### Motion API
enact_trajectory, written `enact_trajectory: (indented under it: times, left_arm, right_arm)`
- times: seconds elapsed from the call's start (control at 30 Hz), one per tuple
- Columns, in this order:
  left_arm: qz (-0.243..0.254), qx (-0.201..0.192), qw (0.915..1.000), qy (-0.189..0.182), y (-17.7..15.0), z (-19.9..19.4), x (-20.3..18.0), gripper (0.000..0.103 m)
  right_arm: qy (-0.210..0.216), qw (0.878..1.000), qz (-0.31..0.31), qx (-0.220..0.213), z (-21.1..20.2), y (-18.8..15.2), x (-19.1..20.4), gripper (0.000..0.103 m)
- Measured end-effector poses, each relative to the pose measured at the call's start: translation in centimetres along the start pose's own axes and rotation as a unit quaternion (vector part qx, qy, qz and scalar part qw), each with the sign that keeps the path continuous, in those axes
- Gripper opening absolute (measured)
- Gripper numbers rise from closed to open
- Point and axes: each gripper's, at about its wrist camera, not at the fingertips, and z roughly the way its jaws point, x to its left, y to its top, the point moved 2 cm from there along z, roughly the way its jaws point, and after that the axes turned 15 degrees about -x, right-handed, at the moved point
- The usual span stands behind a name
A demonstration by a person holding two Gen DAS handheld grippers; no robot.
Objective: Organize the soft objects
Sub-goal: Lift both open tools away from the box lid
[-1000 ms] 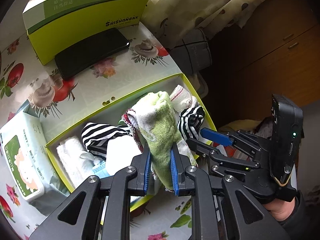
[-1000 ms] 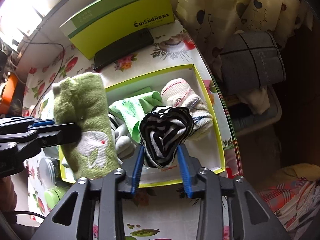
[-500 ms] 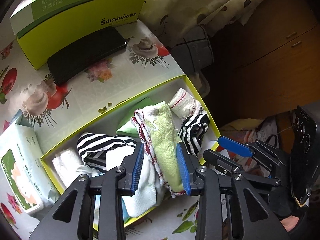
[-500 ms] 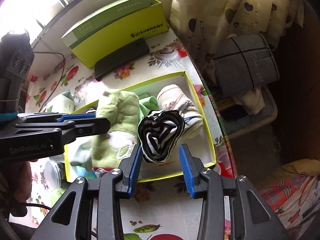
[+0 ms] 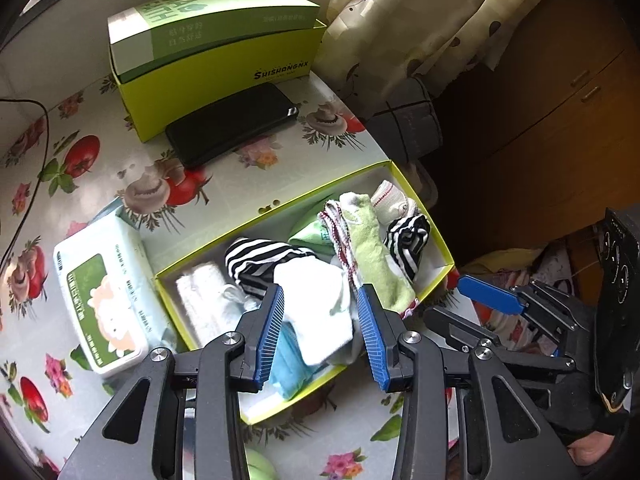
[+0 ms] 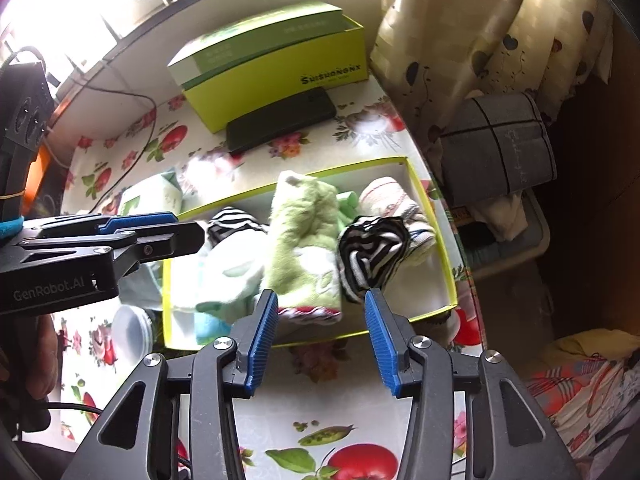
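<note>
A shallow lime-edged box (image 5: 280,204) (image 6: 360,164) on the flowered tablecloth holds several socks. The green sock (image 5: 372,248) (image 6: 300,240) lies lengthwise in it. A rolled black-and-white striped sock (image 5: 408,240) (image 6: 368,252) rests beside it, next to a cream sock roll (image 6: 392,200). My left gripper (image 5: 321,290) hovers over the near side of the box above a white sock (image 5: 316,300), its jaws opening and gripping nothing. My right gripper (image 6: 320,296) hangs above the box's near rim, jaws also opening, with no sock between the pads. Each gripper shows at the other view's edge.
A lidded lime box (image 5: 216,52) stands at the back with a black phone (image 5: 236,120) lying before it. A wet-wipes pack (image 5: 108,292) sits left of the sock box, a cable (image 5: 36,120) far left. The table edge runs along the right, by a curtain (image 5: 420,20) and grey bag (image 5: 412,120).
The left gripper let go of the green sock and the right let go of the striped roll. Both socks now lie in the box, and both grippers have opened and drawn back upward.
</note>
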Motion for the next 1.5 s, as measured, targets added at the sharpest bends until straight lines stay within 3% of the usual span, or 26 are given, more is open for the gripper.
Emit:
enact_trajectory:
  times: [0.27, 0.87, 1.5]
  left_arm:
    - [0.019, -0.023, 0.9993, 0.02, -2.1, -4.0, 0.7, 0.04]
    - [0.05, -0.058, 0.9958, 0.051, -5.5, -8.6, 1.9, 0.04]
    - [0.048, -0.051, 0.9946, 0.077, -8.0, -10.0, 2.6, 0.04]
  right_arm:
    - [0.002, 1.0, -0.018, -0.003, -1.5, -1.2, 3.7, 0.053]
    - [-0.003, 0.999, -0.047, -0.008, -4.0, -3.5, 8.6, 0.056]
    - [-0.007, 0.999, -0.052, -0.009, -5.0, -4.6, 10.0, 0.057]
